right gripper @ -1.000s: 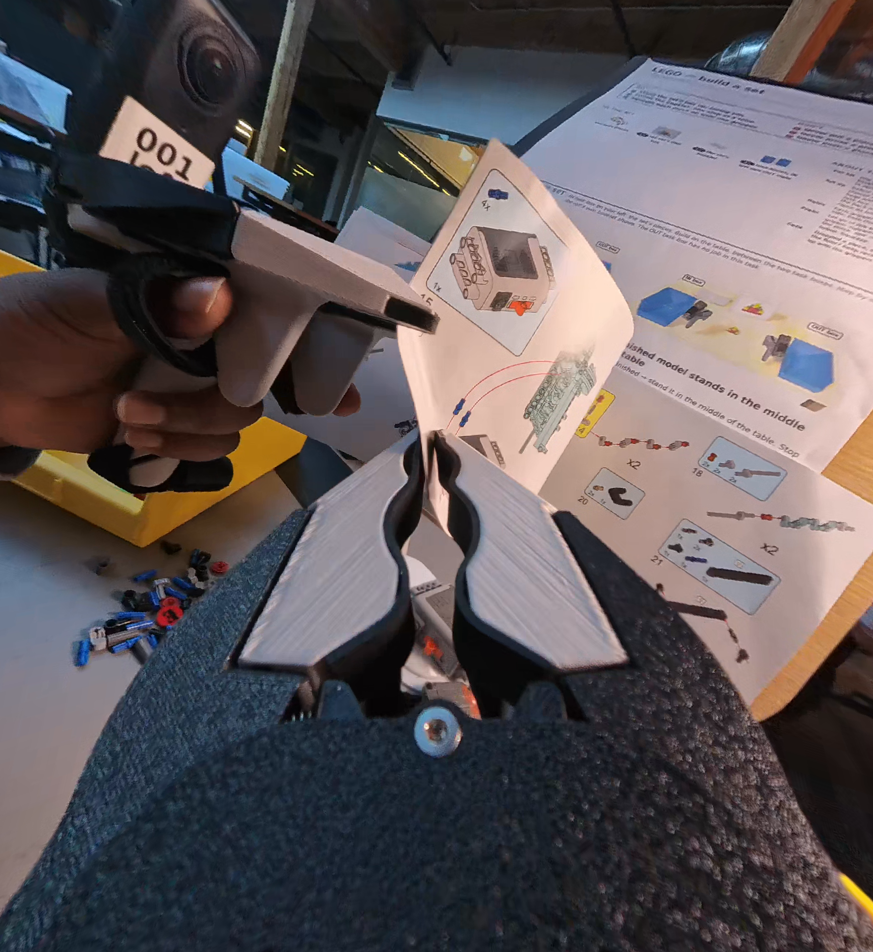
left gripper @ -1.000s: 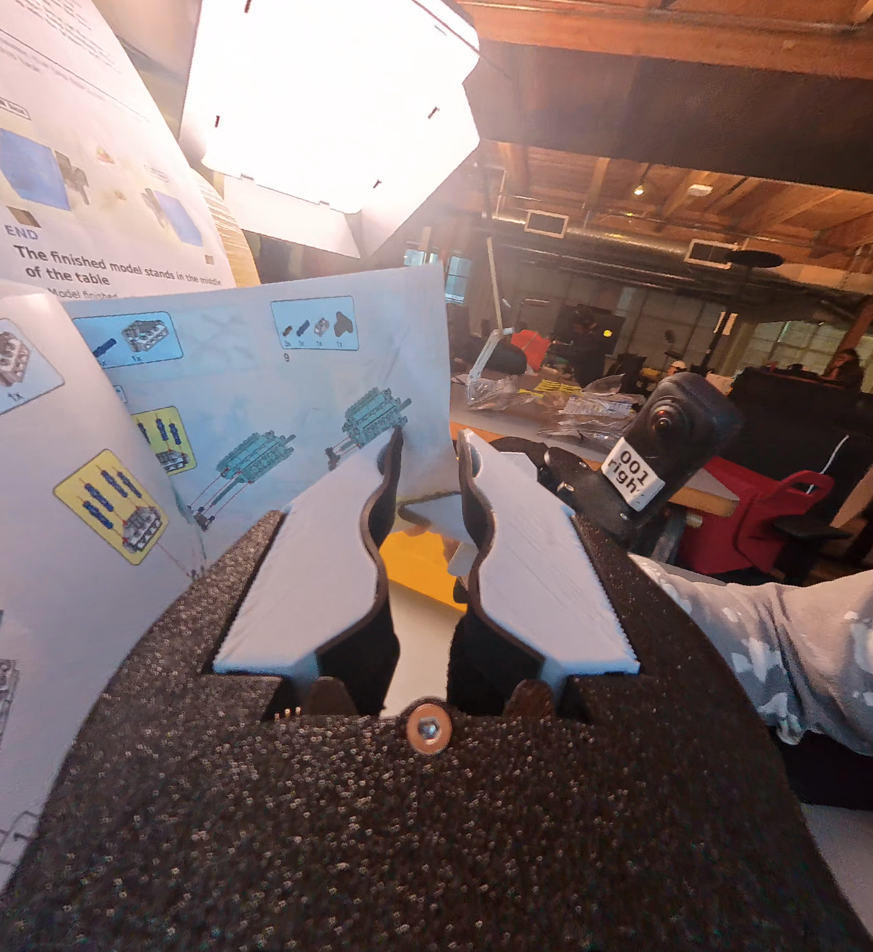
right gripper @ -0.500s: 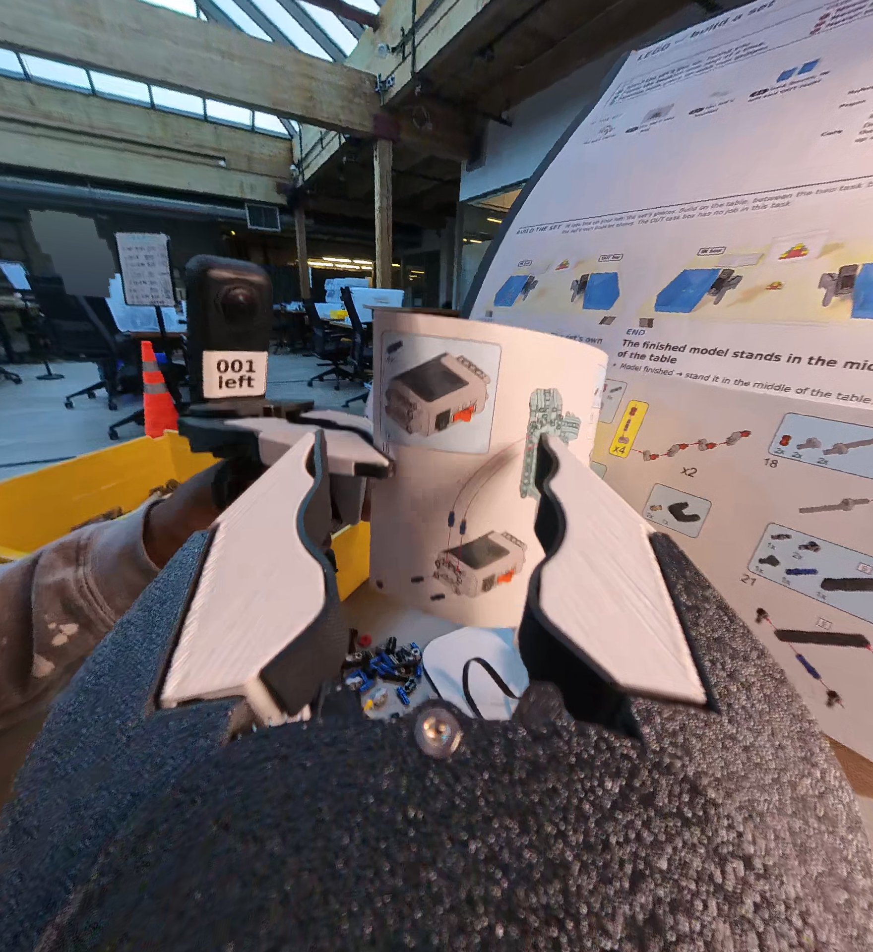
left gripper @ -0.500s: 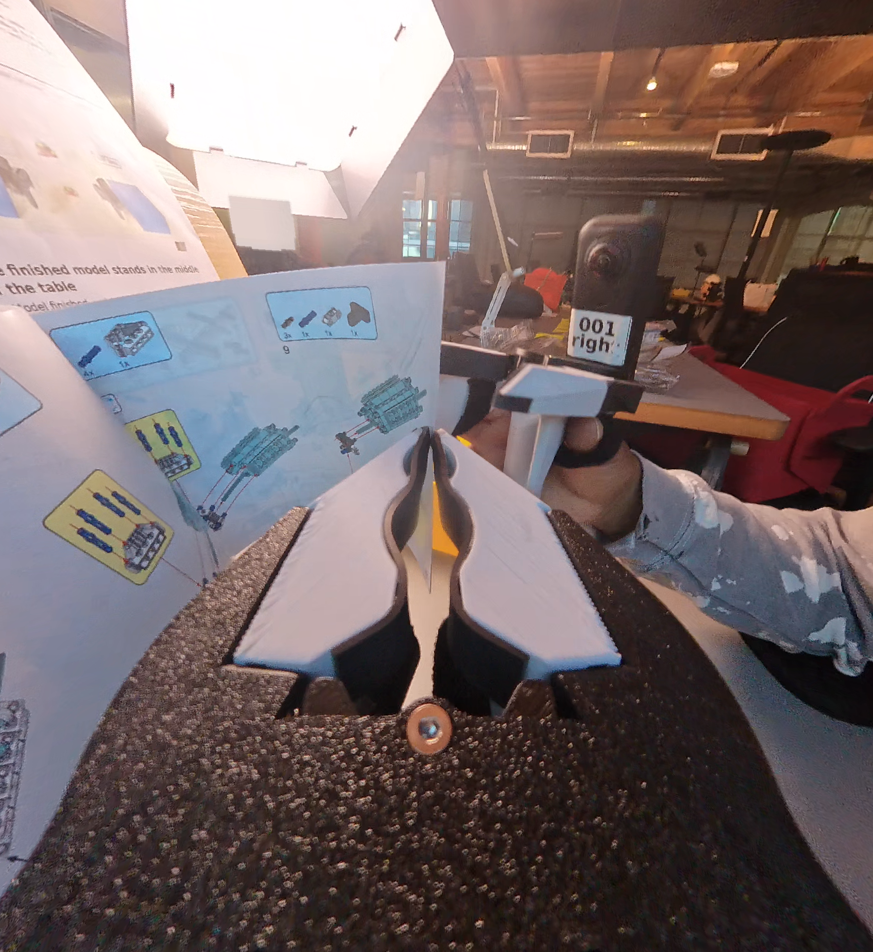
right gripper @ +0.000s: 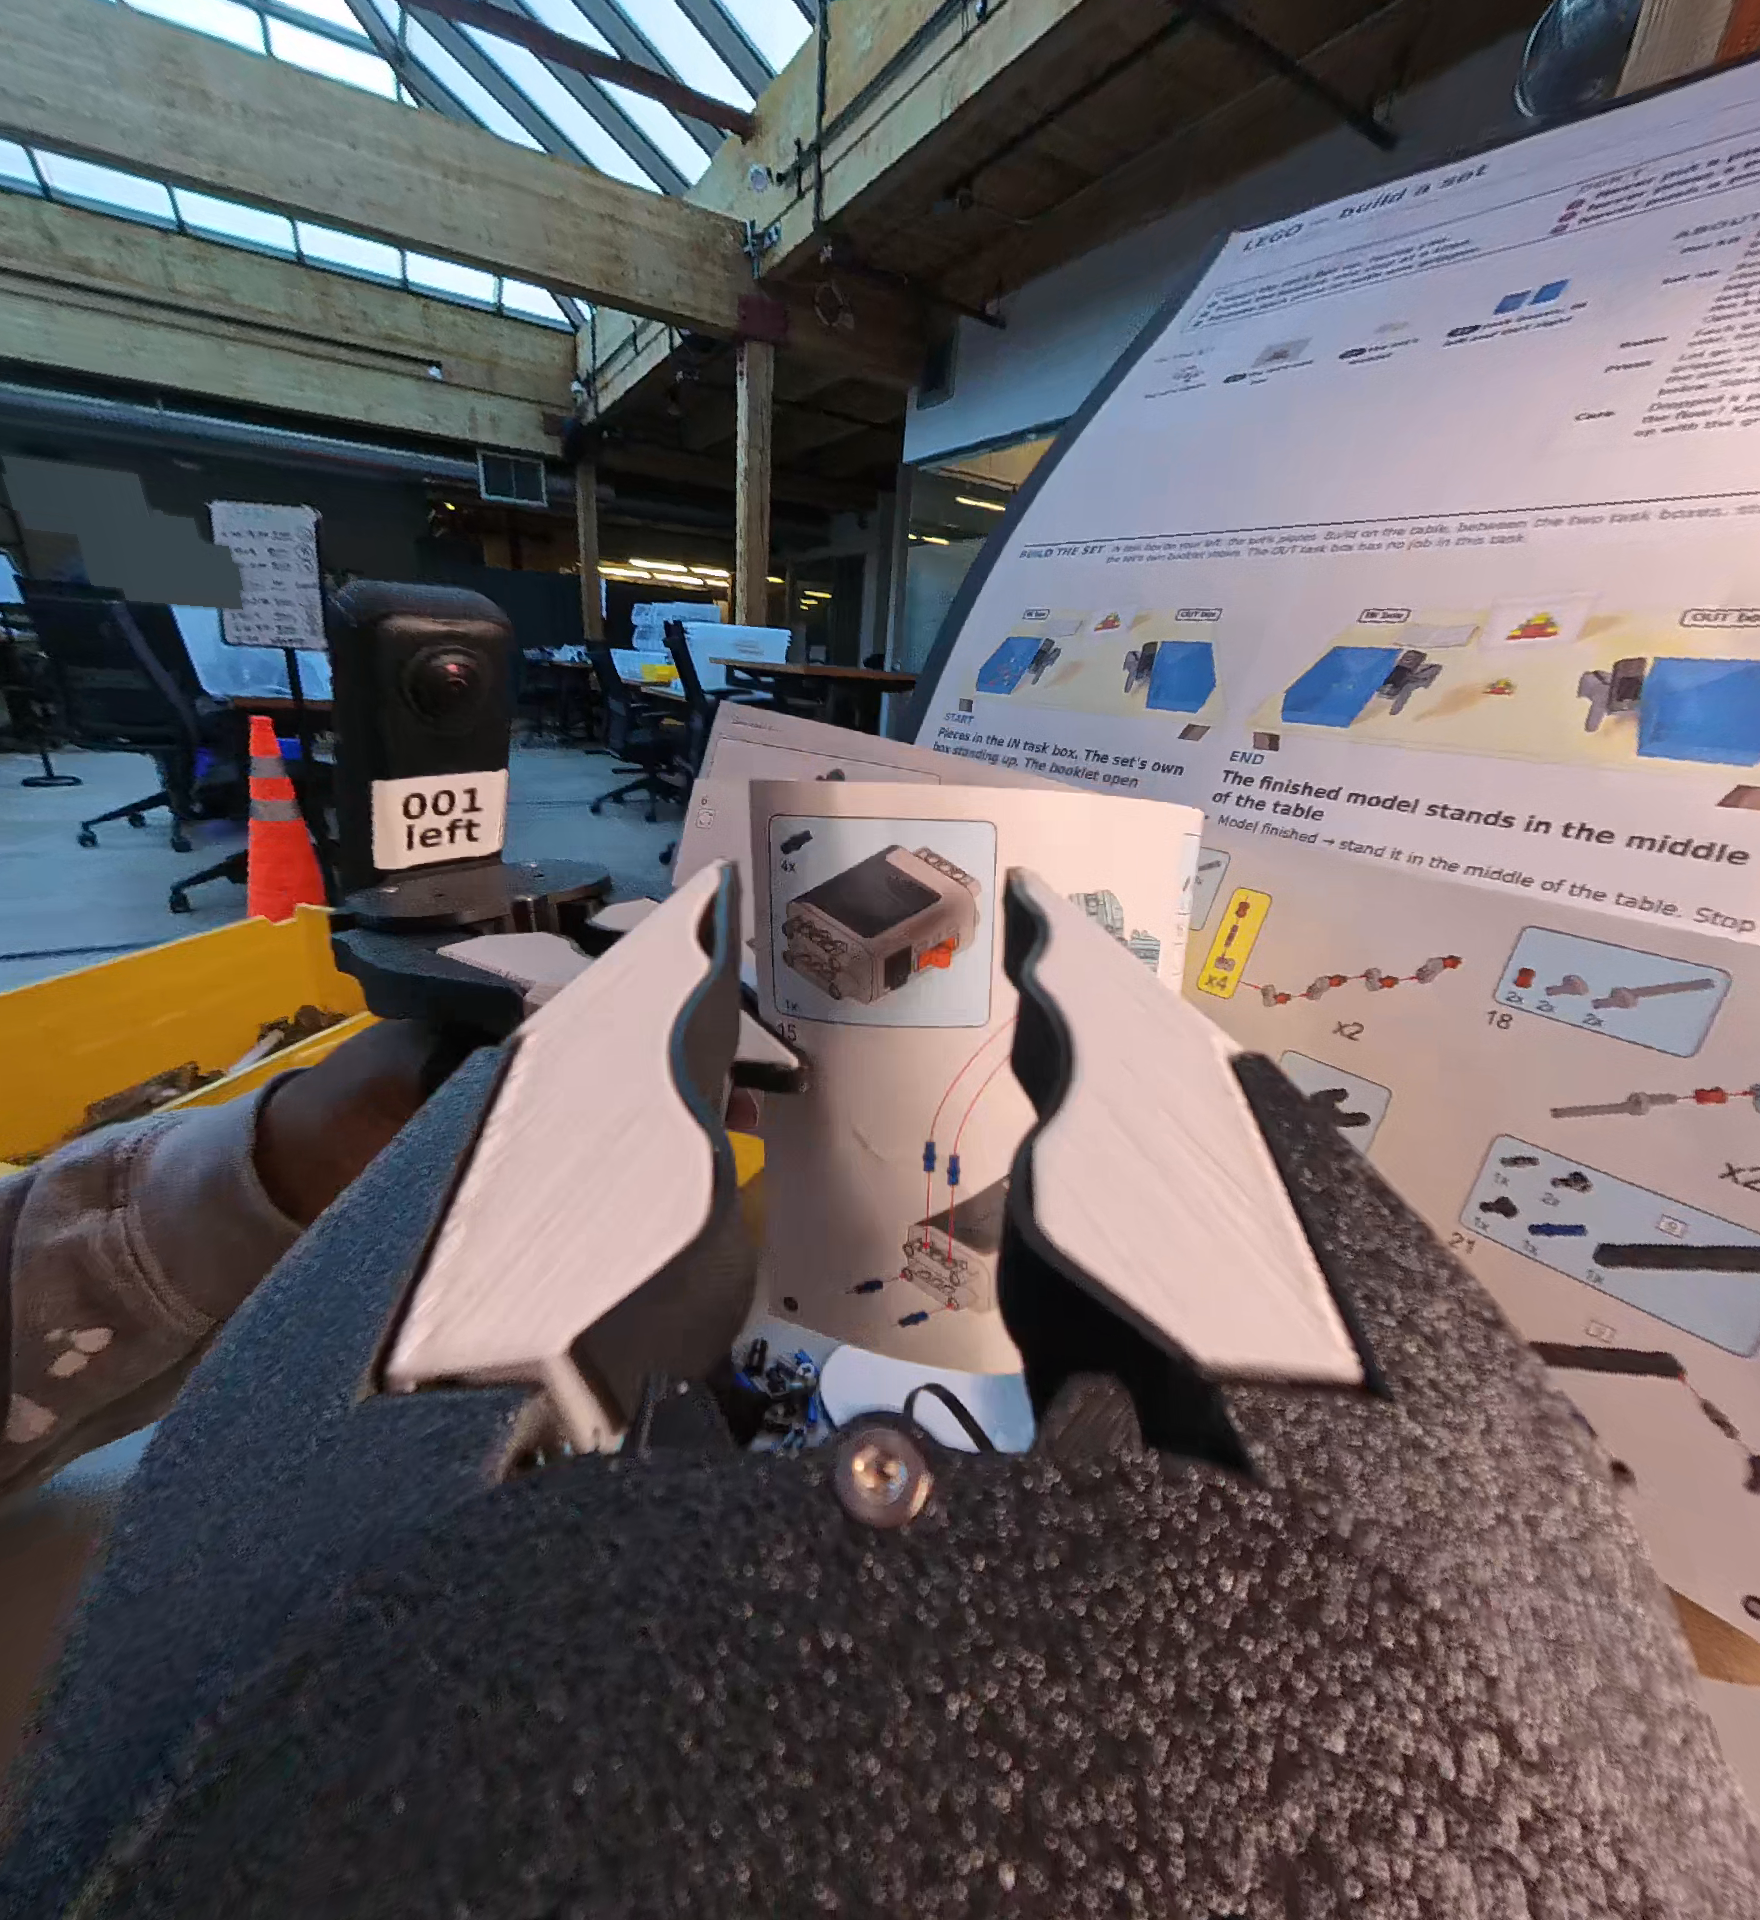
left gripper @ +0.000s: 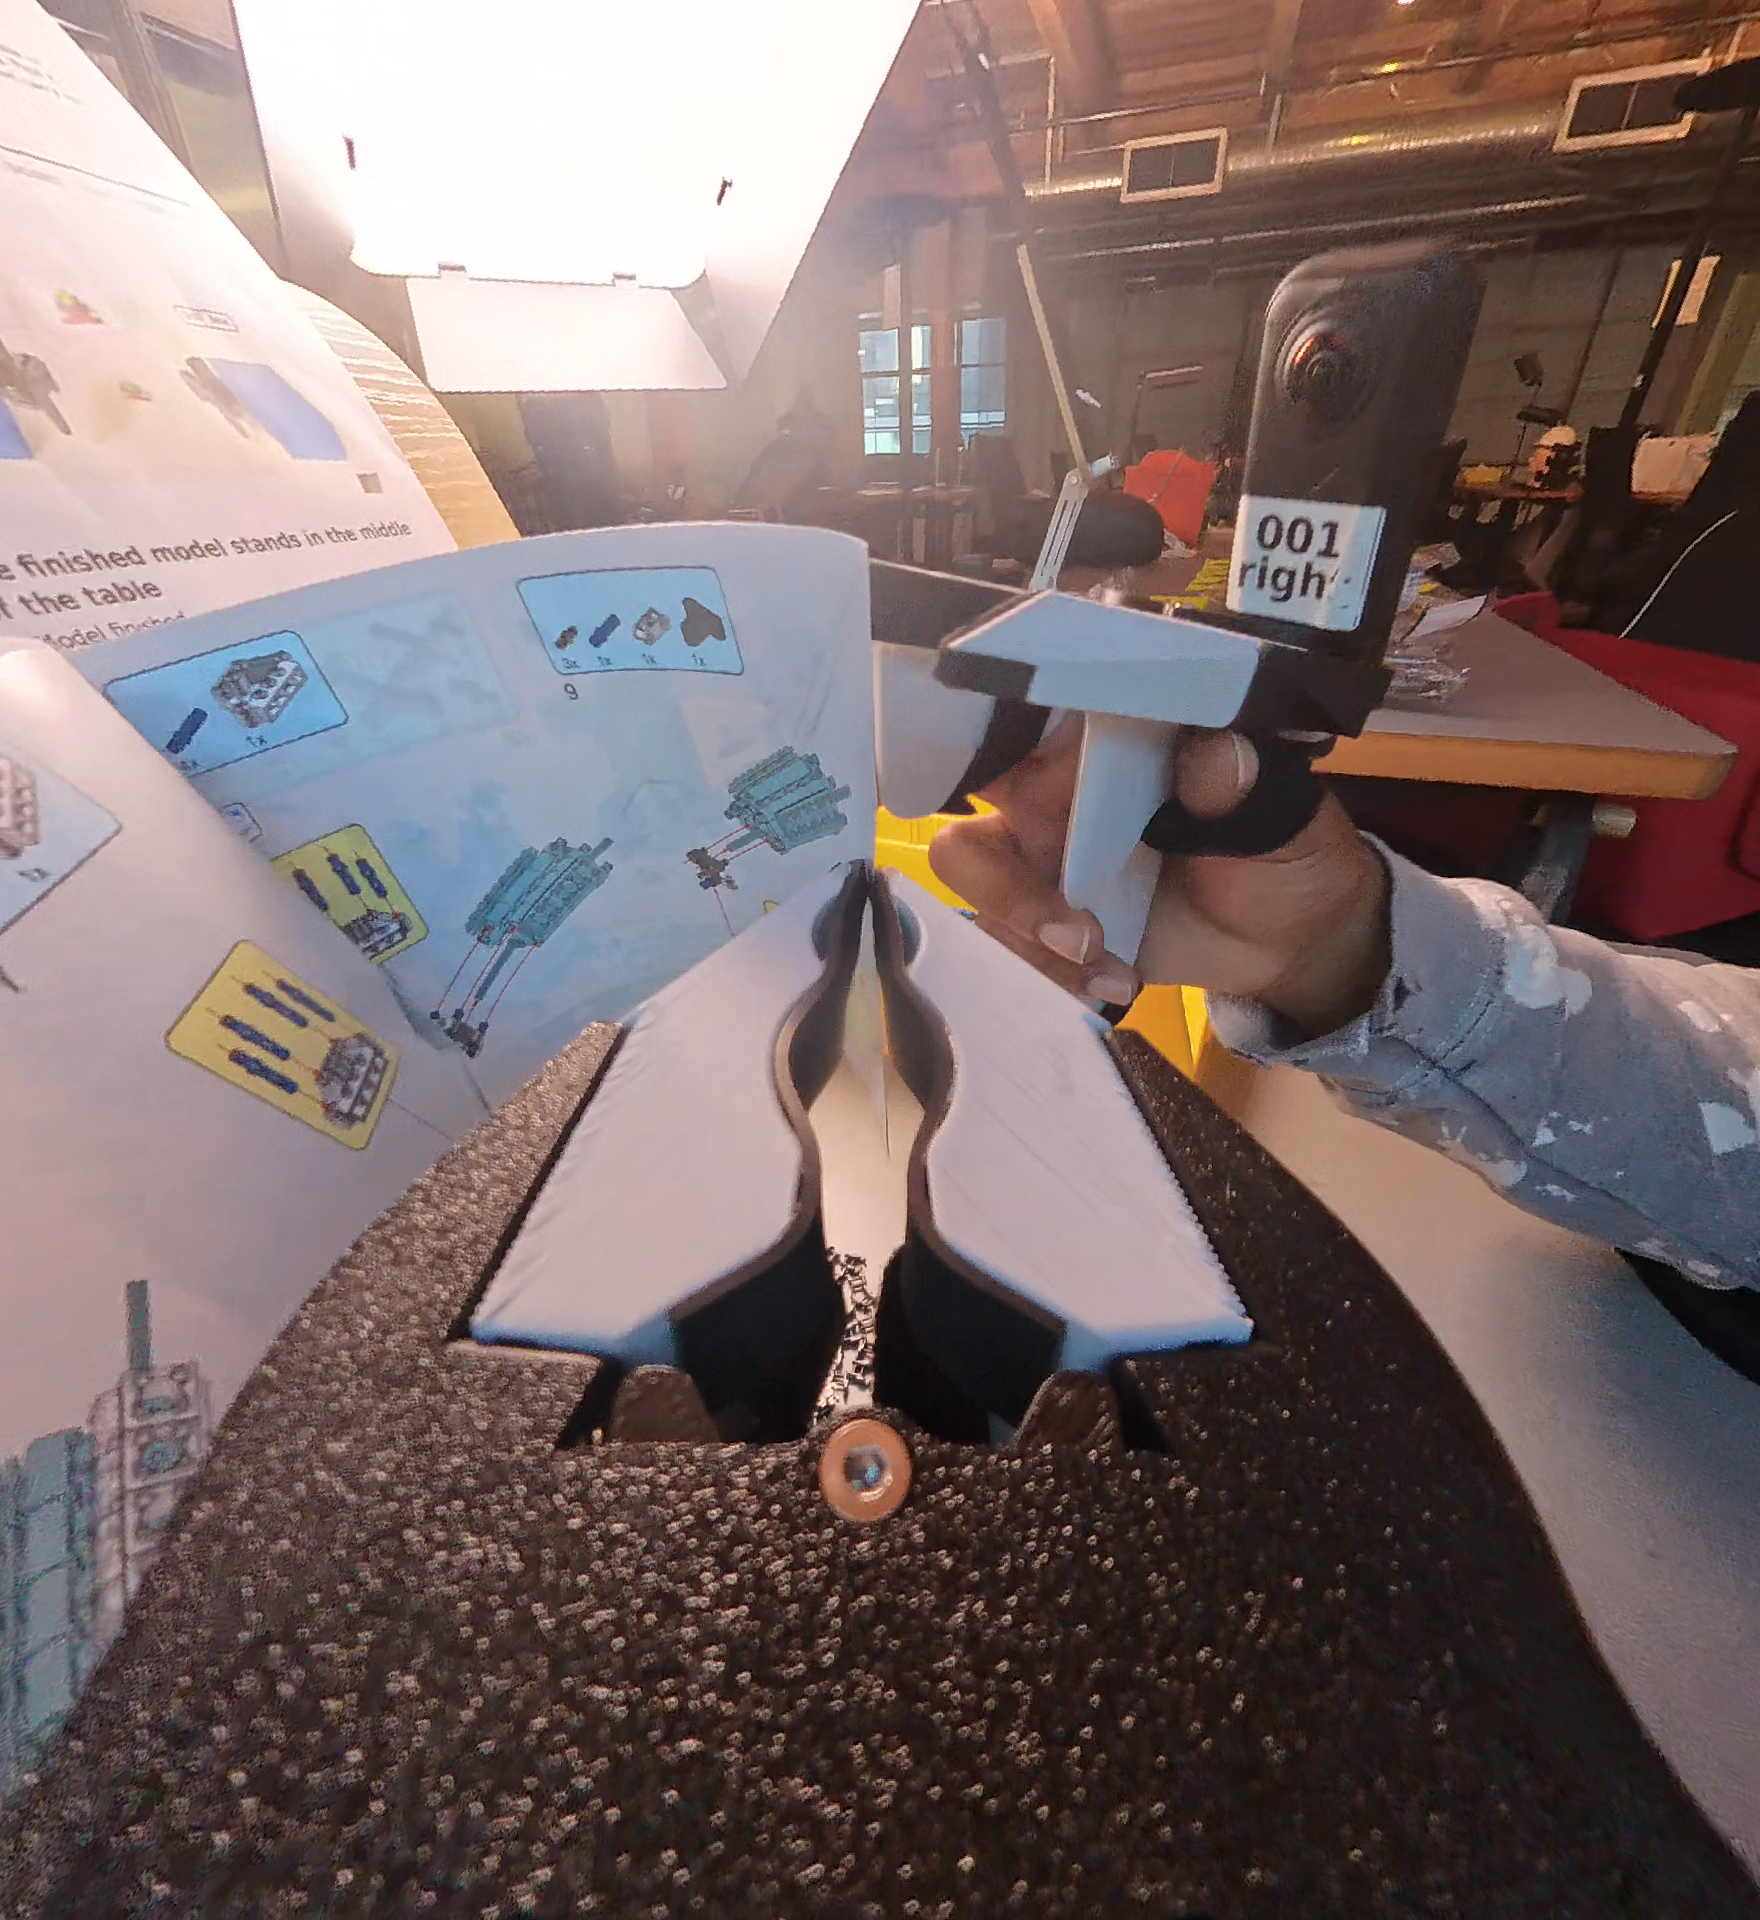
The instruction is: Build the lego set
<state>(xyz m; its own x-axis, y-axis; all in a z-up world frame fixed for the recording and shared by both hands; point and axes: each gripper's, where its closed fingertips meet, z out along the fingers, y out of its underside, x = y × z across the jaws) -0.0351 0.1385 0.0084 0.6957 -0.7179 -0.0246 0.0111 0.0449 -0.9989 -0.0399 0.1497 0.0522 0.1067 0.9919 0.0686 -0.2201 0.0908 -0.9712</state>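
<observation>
My left gripper (left gripper: 868, 885) is shut on the edge of a page of a building-brick instruction booklet (left gripper: 543, 748) and holds it up and curved. My right gripper (right gripper: 868, 894) is open and empty. Its fingers stand on either side of the same curled booklet page (right gripper: 886, 1091) without touching it. A hand holds the right gripper (left gripper: 959, 660) just right of my left fingertips. The black camera (right gripper: 419, 707) on the left gripper shows to the left in the right wrist view.
A large printed instruction sheet (right gripper: 1478, 727) stands on a wooden board behind the booklet, and shows at the left too (left gripper: 76, 416). A yellow bin (right gripper: 76, 1029) sits at the left. Small loose brick parts (right gripper: 772, 1382) lie on the table under the right gripper. A sleeved arm (left gripper: 1582, 1091) crosses the right. Tip to tip, the grippers are about 5 cm apart.
My right gripper has let go of the booklet page and opened wide. My left gripper has closed on the page edge. The right gripper has moved closer to the left one.
</observation>
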